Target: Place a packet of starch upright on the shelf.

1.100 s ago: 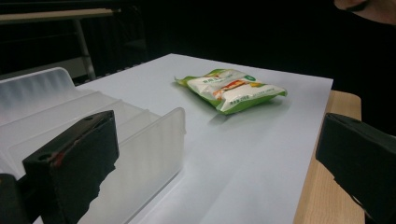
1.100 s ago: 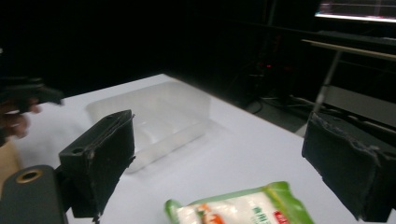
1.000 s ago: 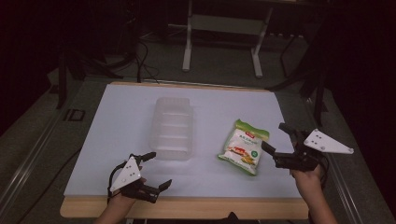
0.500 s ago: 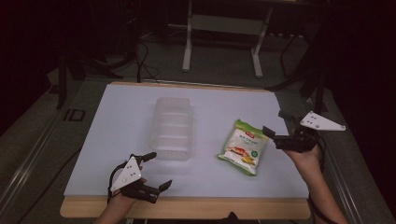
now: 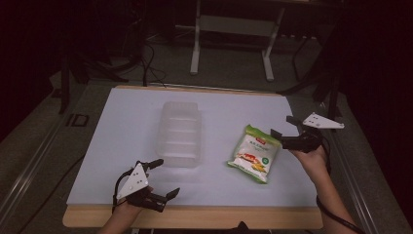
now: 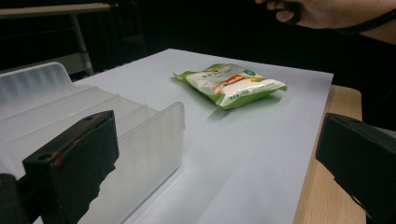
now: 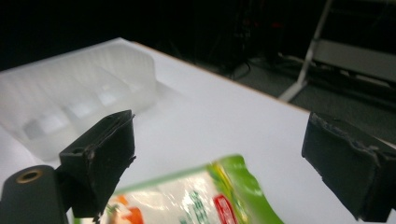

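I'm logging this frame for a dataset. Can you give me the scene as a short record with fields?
surface: white sheet on a wooden table
container: clear plastic tray, empty, mid-sheet
item: green snack bag, lying flat, right of the tray
left gripper: open, near front edge, holding nothing
right gripper: open, at the bag's far right corner, holding nothing

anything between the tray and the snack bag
Nothing: in the high view only bare white sheet separates the tray from the bag.

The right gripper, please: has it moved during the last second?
Yes. The right gripper has moved farther up the table, from level with the snack bag's near end toward its top.
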`<state>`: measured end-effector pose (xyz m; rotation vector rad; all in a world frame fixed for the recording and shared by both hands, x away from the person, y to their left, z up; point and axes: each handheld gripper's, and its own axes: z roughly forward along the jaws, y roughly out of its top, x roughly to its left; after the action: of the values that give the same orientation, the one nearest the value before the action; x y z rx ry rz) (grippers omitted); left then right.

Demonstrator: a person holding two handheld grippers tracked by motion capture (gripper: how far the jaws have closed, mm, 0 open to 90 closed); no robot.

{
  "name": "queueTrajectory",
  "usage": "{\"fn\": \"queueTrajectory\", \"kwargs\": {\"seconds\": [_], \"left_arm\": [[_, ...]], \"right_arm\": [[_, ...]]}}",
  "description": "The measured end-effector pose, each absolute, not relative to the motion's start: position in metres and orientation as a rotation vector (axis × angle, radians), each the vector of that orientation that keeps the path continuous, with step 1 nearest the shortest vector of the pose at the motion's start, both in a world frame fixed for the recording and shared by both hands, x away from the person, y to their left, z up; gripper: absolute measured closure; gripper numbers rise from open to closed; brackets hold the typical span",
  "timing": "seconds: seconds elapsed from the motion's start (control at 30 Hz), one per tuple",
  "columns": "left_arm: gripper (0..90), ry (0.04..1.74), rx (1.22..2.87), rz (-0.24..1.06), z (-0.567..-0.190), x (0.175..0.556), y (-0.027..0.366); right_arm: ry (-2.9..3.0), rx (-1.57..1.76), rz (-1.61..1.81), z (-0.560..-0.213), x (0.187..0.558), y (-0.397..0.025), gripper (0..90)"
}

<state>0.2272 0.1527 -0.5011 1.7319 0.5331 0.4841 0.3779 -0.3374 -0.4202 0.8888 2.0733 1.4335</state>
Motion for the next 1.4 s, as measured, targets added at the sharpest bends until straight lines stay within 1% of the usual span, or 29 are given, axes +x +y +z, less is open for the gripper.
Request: {"fn": "queueTrajectory", "kwargs": {"seconds": [0.1,0.13,0.17,0.27,0.43,0.47,0.67,1.2,1.4], "left_arm": [[0.0,0.534,1.733,0.485,-0.501,0.227,0.153],[0.0,0.535,1.731,0.486,-0.501,0.227,0.154],[0.0,0.535,1.731,0.486,-0.501,0.227,0.154],[0.0,0.534,1.734,0.486,-0.501,0.228,0.153],[0.0,0.530,1.742,0.487,-0.502,0.228,0.152],[0.0,0.529,1.743,0.486,-0.502,0.228,0.152],[0.0,0.531,1.748,0.482,-0.503,0.229,0.151],[0.0,0.533,1.748,0.489,-0.503,0.230,0.151],[0.0,0.533,1.751,0.491,-0.503,0.230,0.151]], "right_arm": [[2.087,0.916,1.428,-0.428,0.382,-0.340,9.6],[2.097,0.946,1.403,-0.437,0.385,-0.342,9.6],[2.097,0.946,1.403,-0.437,0.385,-0.342,9.6],[2.114,1.006,1.391,-0.453,0.390,-0.347,9.6],[2.131,1.039,1.362,-0.465,0.394,-0.350,9.7],[2.143,1.028,1.337,-0.470,0.395,-0.351,14.5],[2.157,1.064,1.288,-0.488,0.401,-0.354,14.0],[2.214,1.153,1.209,-0.515,0.409,-0.359,14.0],[2.220,1.211,1.105,-0.528,0.413,-0.357,10.7]]}}
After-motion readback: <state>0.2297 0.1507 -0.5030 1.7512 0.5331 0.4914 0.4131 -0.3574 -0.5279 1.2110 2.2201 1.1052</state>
